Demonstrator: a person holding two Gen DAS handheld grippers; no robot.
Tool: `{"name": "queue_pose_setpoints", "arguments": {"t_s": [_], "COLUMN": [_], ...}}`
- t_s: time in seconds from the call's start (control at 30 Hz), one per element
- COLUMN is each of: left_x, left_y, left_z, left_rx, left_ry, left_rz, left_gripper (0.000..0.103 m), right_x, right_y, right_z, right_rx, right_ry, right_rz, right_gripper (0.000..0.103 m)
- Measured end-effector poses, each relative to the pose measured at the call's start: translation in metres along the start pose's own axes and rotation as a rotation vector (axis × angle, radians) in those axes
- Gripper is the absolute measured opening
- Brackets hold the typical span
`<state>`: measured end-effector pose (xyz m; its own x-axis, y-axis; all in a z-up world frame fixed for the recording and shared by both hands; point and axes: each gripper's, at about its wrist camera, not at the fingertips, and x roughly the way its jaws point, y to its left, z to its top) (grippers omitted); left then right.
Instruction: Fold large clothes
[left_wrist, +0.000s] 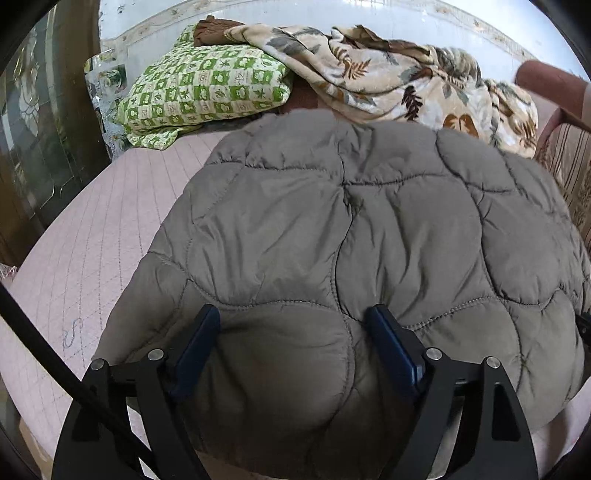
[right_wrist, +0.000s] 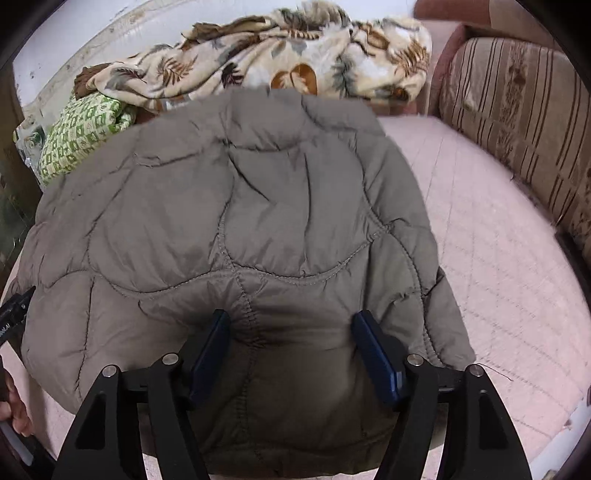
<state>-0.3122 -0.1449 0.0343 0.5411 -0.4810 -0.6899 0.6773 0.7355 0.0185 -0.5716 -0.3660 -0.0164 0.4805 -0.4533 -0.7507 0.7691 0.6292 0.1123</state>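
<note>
**Ana:** Left gripper first: its blue pads stand wide apart, astride a puffed panel at the near edge of the quilted jacket. I see fabric between the pads, but they don't seem to press on it, so I'd say it has hold of nothing.

**Ben:** Same on the other side. Right gripper is spread wide over the jacket's near hem, with a stitched seam running up between its pads. No pinch that I can make out.

**Ana:** And the jacket itself?

**Ben:** It lies on the pink bed cover, bunched into a thick grey-brown heap, roughly in the middle of the bed. Beyond it sit a leaf-print blanket and a green checked pillow, both just past its far edge. A striped cushion stands off to one side.

**Ana:** So which step is this?

**Ben:** My guess is between folds: the bulk looks already doubled over, and both grippers are free at the near edge, either after letting go or about to take hold.

**Ana:** Then next?

**Ben:** Probably both close on the near hem, deep enough to catch every padded layer, then lift together and carry it evenly toward the far edge. Puffy fill springs back, so a shallow bite may slip.
</note>
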Motion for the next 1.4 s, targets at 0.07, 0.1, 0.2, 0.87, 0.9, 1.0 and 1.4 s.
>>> {"name": "queue_pose_setpoints", "arguments": {"t_s": [0.07, 0.1, 0.2, 0.87, 0.9, 1.0, 1.4], "left_x": [0.003, 0.002, -0.004, -0.047, -0.047, -0.048, -0.051], "left_y": [-0.001, -0.001, -0.001, -0.014, -0.014, -0.014, -0.013], "left_z": [0.001, 0.001, -0.003, 0.004, 0.005, 0.005, 0.006], "left_rx": [-0.002, -0.001, -0.005, 0.076, 0.073, 0.068, 0.060], "left_ry": [0.005, 0.000, -0.039, -0.194, -0.193, -0.198, -0.208], "left_rz": [0.002, 0.003, 0.014, 0.052, 0.052, 0.053, 0.057], "left_gripper": [0.084, 0.084, 0.084, 0.084, 0.084, 0.084, 0.084], "right_x": [0.004, 0.004, 0.001, -0.061, -0.060, -0.058, -0.063], "right_y": [0.000, 0.001, 0.000, 0.057, 0.059, 0.061, 0.051], "right_z": [0.000, -0.001, -0.001, -0.005, -0.005, -0.007, -0.006], "right_rx": [-0.013, -0.018, -0.012, -0.151, -0.161, -0.166, -0.112], "right_ry": [0.012, 0.012, 0.000, -0.260, -0.258, -0.254, -0.264], "right_rz": [-0.005, -0.010, -0.006, 0.120, 0.119, 0.117, 0.123], "right_gripper": [0.075, 0.075, 0.075, 0.079, 0.079, 0.080, 0.081]}}
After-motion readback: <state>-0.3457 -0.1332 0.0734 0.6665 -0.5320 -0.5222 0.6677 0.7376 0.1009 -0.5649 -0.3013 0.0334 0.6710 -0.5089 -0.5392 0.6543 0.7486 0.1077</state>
